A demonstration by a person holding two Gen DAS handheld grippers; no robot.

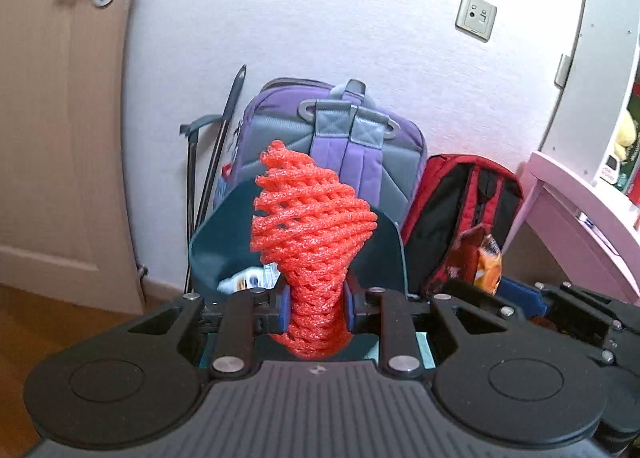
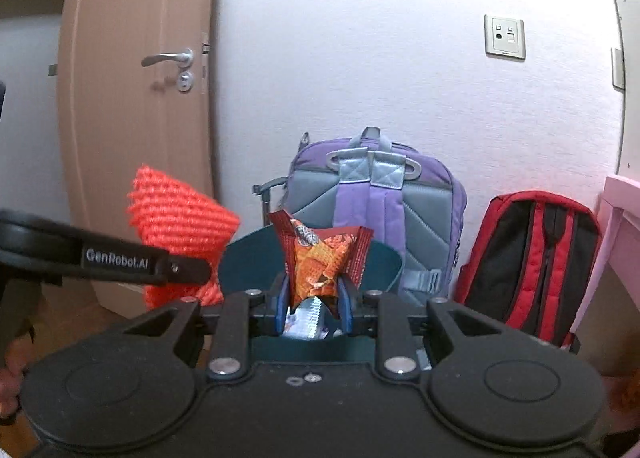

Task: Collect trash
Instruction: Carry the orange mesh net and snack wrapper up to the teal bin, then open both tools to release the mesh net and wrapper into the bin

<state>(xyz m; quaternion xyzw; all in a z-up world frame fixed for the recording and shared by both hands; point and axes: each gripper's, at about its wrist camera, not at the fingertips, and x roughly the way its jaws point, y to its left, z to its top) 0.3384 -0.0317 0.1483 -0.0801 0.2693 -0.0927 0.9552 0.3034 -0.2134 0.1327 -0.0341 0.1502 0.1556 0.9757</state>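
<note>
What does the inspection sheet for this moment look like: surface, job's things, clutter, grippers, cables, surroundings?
Surface: wooden floor.
Job's things: red foam net in the left gripper; orange snack wrapper in the right gripper; both over the dark teal bin, which already holds packaging.
Clutter: purple backpack, red backpack against the wall.
Grippers: both shut on trash.
Cables: nothing seen.
Surroundings: door, wall socket, pink table.
</note>
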